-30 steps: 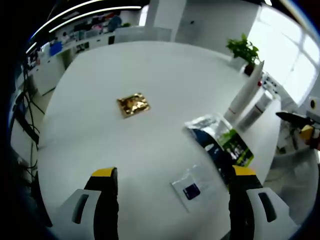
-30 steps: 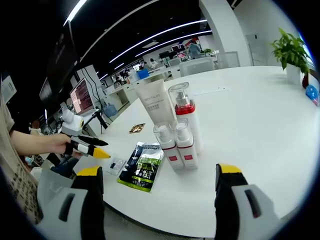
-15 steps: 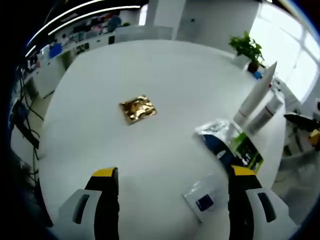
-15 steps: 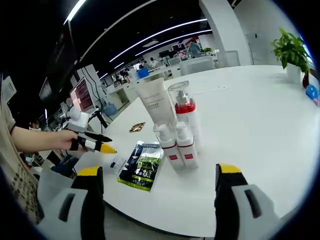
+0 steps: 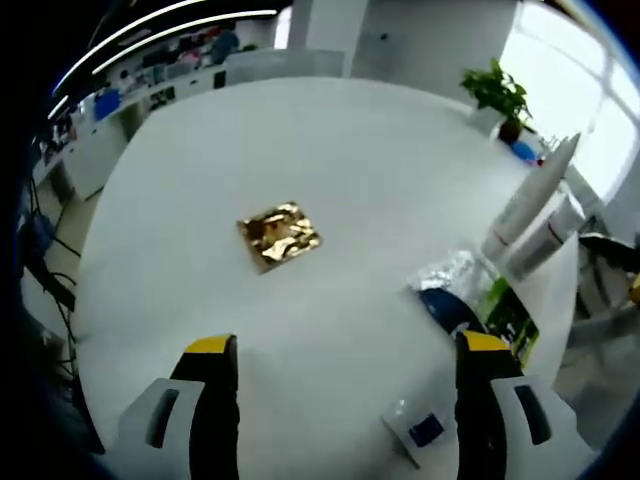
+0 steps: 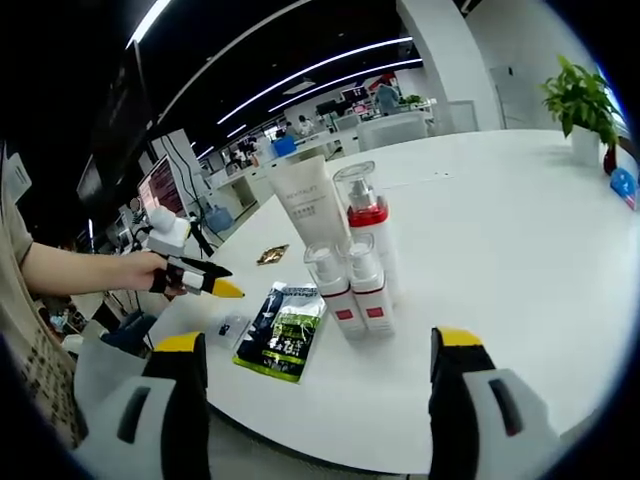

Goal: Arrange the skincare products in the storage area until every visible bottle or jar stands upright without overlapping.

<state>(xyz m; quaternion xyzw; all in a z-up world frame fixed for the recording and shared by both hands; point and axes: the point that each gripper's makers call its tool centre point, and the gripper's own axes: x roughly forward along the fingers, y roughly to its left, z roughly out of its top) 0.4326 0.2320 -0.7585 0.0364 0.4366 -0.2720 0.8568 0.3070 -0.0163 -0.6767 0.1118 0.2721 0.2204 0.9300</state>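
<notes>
skincare bottles [image 6: 355, 262] stand upright in a tight cluster on the white surface [image 6: 500, 260] in the right gripper view: a tall white tube [image 6: 308, 205] at the back, a clear-capped pump bottle with a red collar [image 6: 366, 220] just beside it, and two small bottles with red labels [image 6: 350, 292] side by side in front, touching each other. a dark and green sachet [image 6: 281, 330] lies flat on the surface just left of the cluster, and a small clear packet [image 6: 228, 327] lies further left of it, near the edge. beyond the tube, a gold foil packet [image 6: 271, 256] lies flat. the left gripper [image 6: 205, 281] is held in a person's hand [image 6: 140, 270] left of the cluster, above the surface, yellow tips pointing toward the bottles; whether its tips are together cannot be told from here. in the left gripper view, its own fingers [image 5: 210, 400] are spread wide with nothing between them, above the surface, with the gold foil packet [image 5: 278, 235] ahead, the sachet [image 5: 470, 305] and the clear packet [image 5: 420, 432] to the right, and the tube [image 5: 530, 198] beyond them near a potted plant [image 5: 495, 95]. the right gripper [image 6: 315, 400] has its fingers spread wide, holding nothing, short of the cluster.
</notes>
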